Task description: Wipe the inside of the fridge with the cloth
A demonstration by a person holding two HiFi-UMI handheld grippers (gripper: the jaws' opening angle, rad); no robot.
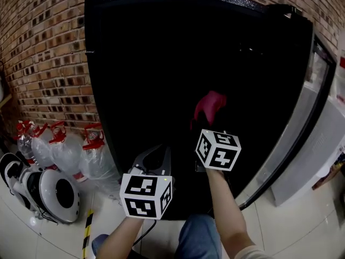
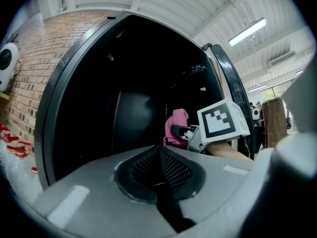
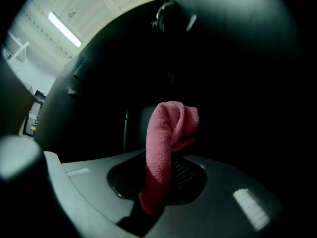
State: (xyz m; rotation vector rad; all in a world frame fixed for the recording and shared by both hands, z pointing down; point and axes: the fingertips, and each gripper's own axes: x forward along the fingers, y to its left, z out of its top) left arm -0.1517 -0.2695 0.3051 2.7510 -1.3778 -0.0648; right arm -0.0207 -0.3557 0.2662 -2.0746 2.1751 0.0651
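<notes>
The right gripper (image 3: 157,185) is clamped on the pink cloth (image 3: 167,143), whose free end points to twelve o'clock, into the dark fridge (image 1: 161,53). The left gripper (image 2: 159,168), closed and empty, hangs at its eight o'clock, farther out.

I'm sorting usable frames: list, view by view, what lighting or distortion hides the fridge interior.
Head view: fridge interior near-black, only the pink cloth stands out; fisheye bows the door. Left gripper view: bright ceiling lamp, interior underexposed. Right gripper view: dark overall, cloth lit, corners vignetted.
</notes>
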